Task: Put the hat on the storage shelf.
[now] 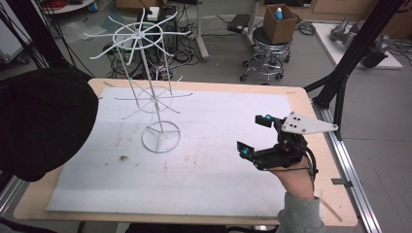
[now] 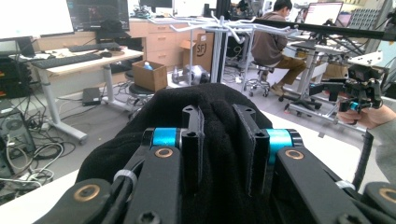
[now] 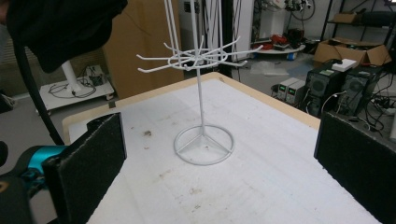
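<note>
We've got the black beanie [image 2: 210, 107] pinched in the left gripper [image 2: 224, 154]: jaws clamped tight on a fold of the knit, fabric bunched up btw the two pads and bulging ahead of them. In the high view the hat [image 1: 43, 121] hangs big and dark at the left edge, off the table [image 1: 301, 97]. The right gripper [image 1: 255, 136] sits w/ jaws spread wide, nothing btw them, idle near the right edge of the white mat [image 1: 218, 170].

Step in hand, as we read it: carrying the hat toward the white wire rack [image 1: 158, 97], which stands ahead and to the right of the left gripper, and ahead-left of the right one.

Next move prob. needs the hat brought above a top-tier hook [image 1: 99, 56], opening facing down, then lowered so a prong catches the knit before we let go. Rack looks light, so the right gripper may need to steady its base ring [image 3: 204, 144].
</note>
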Demonstrator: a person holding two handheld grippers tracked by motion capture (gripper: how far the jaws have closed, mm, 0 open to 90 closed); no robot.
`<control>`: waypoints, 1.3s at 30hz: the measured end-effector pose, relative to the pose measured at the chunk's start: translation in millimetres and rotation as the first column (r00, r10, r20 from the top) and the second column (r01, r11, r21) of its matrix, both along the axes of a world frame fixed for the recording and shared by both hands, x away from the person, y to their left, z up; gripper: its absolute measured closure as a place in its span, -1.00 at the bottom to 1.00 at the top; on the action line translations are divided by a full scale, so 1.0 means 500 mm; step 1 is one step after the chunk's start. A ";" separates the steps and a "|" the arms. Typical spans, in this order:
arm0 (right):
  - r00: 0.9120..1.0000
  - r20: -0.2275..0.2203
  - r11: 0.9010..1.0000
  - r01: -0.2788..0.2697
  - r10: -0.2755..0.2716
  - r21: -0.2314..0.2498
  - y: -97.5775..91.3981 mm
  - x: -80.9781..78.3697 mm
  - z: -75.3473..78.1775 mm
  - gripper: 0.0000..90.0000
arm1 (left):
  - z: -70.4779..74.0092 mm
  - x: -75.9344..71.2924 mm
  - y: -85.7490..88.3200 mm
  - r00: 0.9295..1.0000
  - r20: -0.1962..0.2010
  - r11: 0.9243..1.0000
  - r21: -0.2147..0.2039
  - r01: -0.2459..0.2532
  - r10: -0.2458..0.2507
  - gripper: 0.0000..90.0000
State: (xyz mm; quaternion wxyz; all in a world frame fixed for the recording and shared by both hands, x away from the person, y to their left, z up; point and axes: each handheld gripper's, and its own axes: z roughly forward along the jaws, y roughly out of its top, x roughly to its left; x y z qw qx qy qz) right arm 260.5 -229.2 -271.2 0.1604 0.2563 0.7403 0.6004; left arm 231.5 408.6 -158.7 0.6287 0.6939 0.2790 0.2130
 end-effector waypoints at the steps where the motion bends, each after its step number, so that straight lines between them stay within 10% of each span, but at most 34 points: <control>1: 1.000 0.002 1.000 -0.001 0.001 -0.001 0.001 0.001 0.000 -0.97 | 0.007 -0.002 0.001 1.000 0.002 1.000 0.006 -0.003 0.003 0.65; 39: 1.000 0.008 0.999 0.016 -0.016 0.032 -0.020 0.006 0.002 -0.97 | 0.203 0.006 -0.052 0.994 0.098 0.999 0.022 0.049 -0.051 0.65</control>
